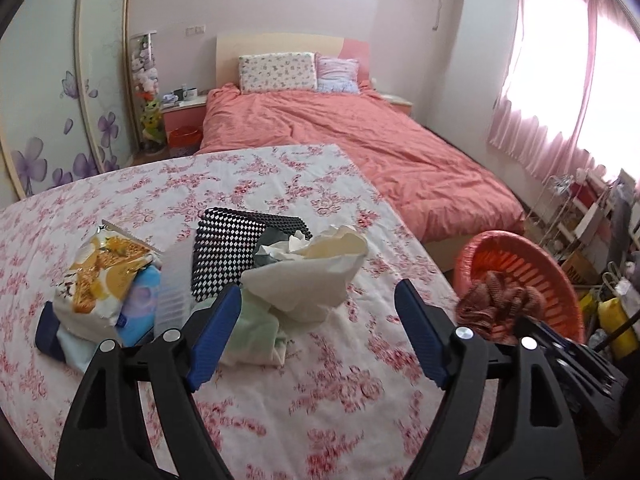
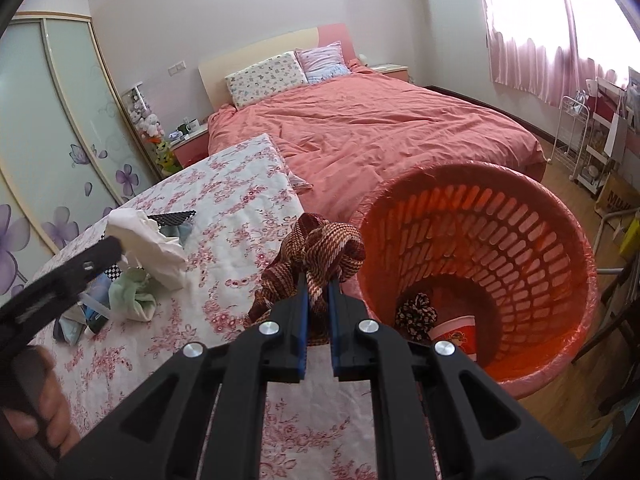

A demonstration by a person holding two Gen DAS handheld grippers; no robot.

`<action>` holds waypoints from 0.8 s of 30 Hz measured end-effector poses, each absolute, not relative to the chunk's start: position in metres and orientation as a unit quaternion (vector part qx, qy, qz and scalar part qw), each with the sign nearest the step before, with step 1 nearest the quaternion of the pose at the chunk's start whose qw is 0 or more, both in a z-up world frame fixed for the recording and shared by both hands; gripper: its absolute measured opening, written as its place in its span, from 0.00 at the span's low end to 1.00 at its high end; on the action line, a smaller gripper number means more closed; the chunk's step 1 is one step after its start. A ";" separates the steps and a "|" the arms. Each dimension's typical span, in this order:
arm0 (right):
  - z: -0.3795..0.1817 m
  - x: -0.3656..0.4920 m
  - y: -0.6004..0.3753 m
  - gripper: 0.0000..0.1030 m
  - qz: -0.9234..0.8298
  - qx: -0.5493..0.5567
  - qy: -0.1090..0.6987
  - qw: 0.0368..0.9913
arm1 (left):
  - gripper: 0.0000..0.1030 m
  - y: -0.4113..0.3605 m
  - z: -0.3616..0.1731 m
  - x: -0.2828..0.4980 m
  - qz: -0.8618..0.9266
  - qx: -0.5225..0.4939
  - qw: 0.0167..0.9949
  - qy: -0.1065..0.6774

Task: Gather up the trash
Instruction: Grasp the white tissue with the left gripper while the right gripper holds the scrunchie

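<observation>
Right wrist: orange basket holds knotted rag, red cup.

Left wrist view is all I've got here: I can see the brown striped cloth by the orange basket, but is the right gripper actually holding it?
Observer: Yes. The right gripper is shut on the brown striped cloth, which bunches up above its fingertips, beside the orange basket rim.
Operator: Anything in the basket already?
Observer: At the bottom lie a red paper cup and a dark patterned bundle.
Operator: And my left gripper, from that side?
Observer: The left gripper is open and holds nothing; the right wrist view shows one black finger in front of the crumpled white paper.
</observation>
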State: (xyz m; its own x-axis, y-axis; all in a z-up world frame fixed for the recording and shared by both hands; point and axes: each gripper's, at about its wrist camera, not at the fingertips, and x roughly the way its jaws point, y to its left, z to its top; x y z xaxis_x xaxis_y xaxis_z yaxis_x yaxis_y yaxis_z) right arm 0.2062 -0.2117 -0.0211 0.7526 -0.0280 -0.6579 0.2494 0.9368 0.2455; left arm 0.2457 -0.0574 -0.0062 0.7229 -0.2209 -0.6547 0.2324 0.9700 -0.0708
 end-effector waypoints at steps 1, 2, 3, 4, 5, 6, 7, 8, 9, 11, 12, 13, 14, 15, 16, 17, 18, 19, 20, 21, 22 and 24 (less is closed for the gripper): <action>-0.022 0.207 -0.213 0.09 -0.074 0.162 0.343 0.922 | 0.76 -0.059 -0.009 0.249 -0.119 0.012 0.928 0.353; -0.022 0.207 -0.214 0.09 -0.073 0.163 0.344 0.922 | 0.76 -0.062 -0.012 0.253 -0.114 0.017 0.927 0.356; -0.023 0.208 -0.215 0.09 -0.072 0.164 0.344 0.922 | 0.76 -0.064 -0.014 0.257 -0.111 0.022 0.927 0.357; -0.024 0.208 -0.216 0.09 -0.072 0.165 0.345 0.921 | 0.76 -0.067 -0.016 0.260 -0.108 0.027 0.927 0.358; -0.025 0.209 -0.217 0.09 -0.071 0.165 0.346 0.921 | 0.76 -0.069 -0.018 0.263 -0.105 0.032 0.927 0.359; -0.026 0.209 -0.218 0.09 -0.071 0.166 0.347 0.920 | 0.76 -0.072 -0.020 0.265 -0.106 0.035 0.927 0.359; -0.028 0.209 -0.219 0.09 -0.071 0.167 0.349 0.919 | 0.74 -0.074 -0.022 0.266 -0.106 0.039 0.927 0.358; -0.029 0.209 -0.221 0.09 -0.071 0.169 0.350 0.919 | 0.72 -0.075 -0.022 0.266 -0.106 0.043 0.927 0.356; -0.029 0.210 -0.222 0.09 -0.071 0.171 0.352 0.918 | 0.66 -0.077 -0.023 0.267 -0.107 0.047 0.928 0.354; -0.033 0.209 -0.226 0.09 -0.071 0.178 0.355 0.915 | 0.53 -0.080 -0.024 0.268 -0.114 0.052 0.926 0.355; -0.034 0.209 -0.227 0.09 -0.071 0.181 0.356 0.914 | 0.43 -0.081 -0.025 0.268 -0.119 0.051 0.925 0.358; -0.035 0.208 -0.228 0.09 -0.071 0.184 0.357 0.913 | 0.35 -0.081 -0.026 0.268 -0.122 0.050 0.923 0.361; -0.036 0.208 -0.230 0.09 -0.072 0.186 0.357 0.913 | 0.32 -0.082 -0.025 0.269 -0.122 0.050 0.923 0.360; -0.037 0.208 -0.231 0.09 -0.072 0.187 0.357 0.912 | 0.27 -0.083 -0.025 0.269 -0.123 0.050 0.924 0.358; -0.037 0.208 -0.231 0.09 -0.072 0.188 0.357 0.912 | 0.21 -0.083 -0.025 0.268 -0.124 0.051 0.925 0.357; -0.037 0.207 -0.232 0.09 -0.072 0.188 0.356 0.912 | 0.19 -0.083 -0.025 0.268 -0.125 0.051 0.925 0.355; -0.037 0.207 -0.232 0.09 -0.072 0.189 0.356 0.913 | 0.14 -0.083 -0.024 0.267 -0.127 0.051 0.926 0.353; -0.037 0.207 -0.232 0.09 -0.072 0.189 0.356 0.912 | 0.11 -0.084 -0.023 0.267 -0.130 0.050 0.926 0.351; -0.037 0.206 -0.232 0.09 -0.072 0.190 0.355 0.912 | 0.09 -0.085 -0.023 0.267 -0.131 0.052 0.927 0.349; -0.037 0.206 -0.233 0.09 -0.072 0.191 0.355 0.912 | 0.06 -0.085 -0.023 0.267 -0.132 0.053 0.927 0.348; -0.038 0.206 -0.233 0.09 -0.072 0.191 0.355 0.912 | 0.04 -0.086 -0.024 0.267 -0.135 0.054 0.926 0.348; -0.038 0.206 -0.234 0.09 -0.071 0.192 0.355 0.912 | 0.04 -0.086 -0.026 0.268 -0.141 0.050 0.923 0.354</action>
State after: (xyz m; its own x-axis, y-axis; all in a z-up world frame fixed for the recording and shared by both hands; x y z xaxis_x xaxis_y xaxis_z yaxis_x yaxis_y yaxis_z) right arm 0.2055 -0.2337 -0.0381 0.7373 0.0067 -0.6755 0.2658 0.9165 0.2992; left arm 0.2676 -0.0857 -0.0255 0.7100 -0.2250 -0.6672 0.2964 0.9550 -0.0067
